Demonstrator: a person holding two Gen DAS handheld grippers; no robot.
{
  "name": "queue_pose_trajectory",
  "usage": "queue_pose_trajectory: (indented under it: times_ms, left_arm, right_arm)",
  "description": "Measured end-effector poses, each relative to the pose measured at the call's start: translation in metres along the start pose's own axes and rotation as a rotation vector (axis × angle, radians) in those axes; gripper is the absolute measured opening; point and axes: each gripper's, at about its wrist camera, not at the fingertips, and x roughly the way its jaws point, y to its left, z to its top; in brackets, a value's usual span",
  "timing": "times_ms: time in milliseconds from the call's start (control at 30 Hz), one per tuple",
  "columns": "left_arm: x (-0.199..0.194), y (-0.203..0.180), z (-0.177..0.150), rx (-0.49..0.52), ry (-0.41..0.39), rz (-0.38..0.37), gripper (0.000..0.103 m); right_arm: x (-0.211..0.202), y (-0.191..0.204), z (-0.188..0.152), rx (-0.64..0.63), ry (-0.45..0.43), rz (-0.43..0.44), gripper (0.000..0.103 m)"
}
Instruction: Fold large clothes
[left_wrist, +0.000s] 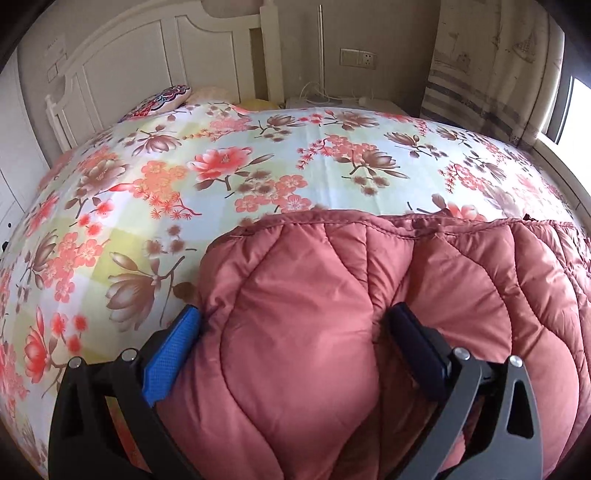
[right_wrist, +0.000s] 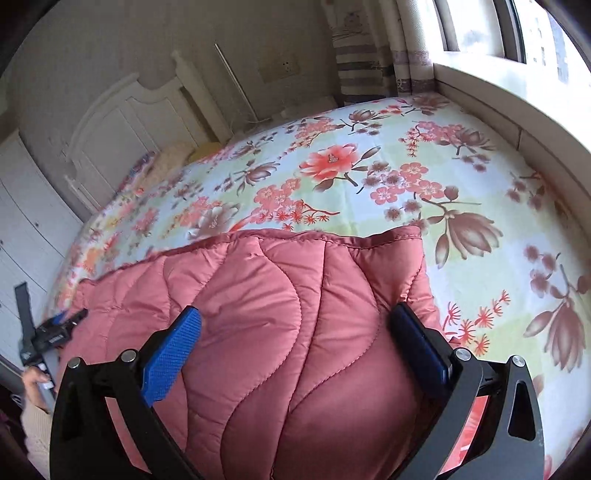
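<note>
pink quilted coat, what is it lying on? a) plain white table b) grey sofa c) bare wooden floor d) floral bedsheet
d, the pink quilted coat is spread on a bed covered by a floral bedsheet printed with pink and brown flowers, and the sheet shows beyond the coat's far hem in both wrist views.

Bedroom. A floral bedsheet (left_wrist: 229, 173) covers the bed. At 11 o'clock in the left wrist view stands a white panelled headboard (left_wrist: 147, 55). A wall socket (left_wrist: 357, 58) sits at 1 o'clock, beside a striped curtain (left_wrist: 491, 66). Daylight enters through the window (right_wrist: 480, 26) at 1 o'clock in the right wrist view. Walls are beige.
</note>
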Motion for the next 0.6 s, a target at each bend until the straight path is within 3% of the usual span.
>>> queue_pose_trajectory:
  times_ms: [100,267,333,400,433,467,533,600]
  left_arm:
    - [-0.027,-0.011,0.009,0.016,-0.044,0.054,0.100]
    - [-0.071,-0.065,0.033,0.131,-0.191,-0.018,0.101]
    - [-0.059,-0.087,0.037,0.186,-0.180,-0.009,0.101]
    - [-0.024,-0.102,0.029,0.211,-0.103,0.043,0.101]
    - [0.003,-0.104,0.019,0.215,-0.030,0.042,0.101]
    - [0.016,-0.100,0.014,0.186,-0.006,0.014,0.101]
    - [0.015,-0.090,0.016,0.141,-0.007,-0.014,0.101]
    - [0.011,-0.088,0.019,0.171,-0.007,-0.006,0.101]
  right_arm:
    - [-0.013,0.026,0.001,-0.055,-0.020,-0.148,0.098]
    - [-0.030,0.126,0.012,-0.282,-0.094,-0.125,0.099]
    - [-0.013,0.166,0.010,-0.400,-0.066,-0.118,0.098]
    - [0.019,0.185,0.000,-0.452,0.018,-0.147,0.098]
    - [0.049,0.187,-0.012,-0.473,0.099,-0.183,0.098]
    - [0.066,0.186,-0.022,-0.481,0.139,-0.181,0.099]
    - [0.070,0.176,-0.025,-0.427,0.107,-0.131,0.099]
    - [0.065,0.173,-0.021,-0.416,0.115,-0.136,0.098]
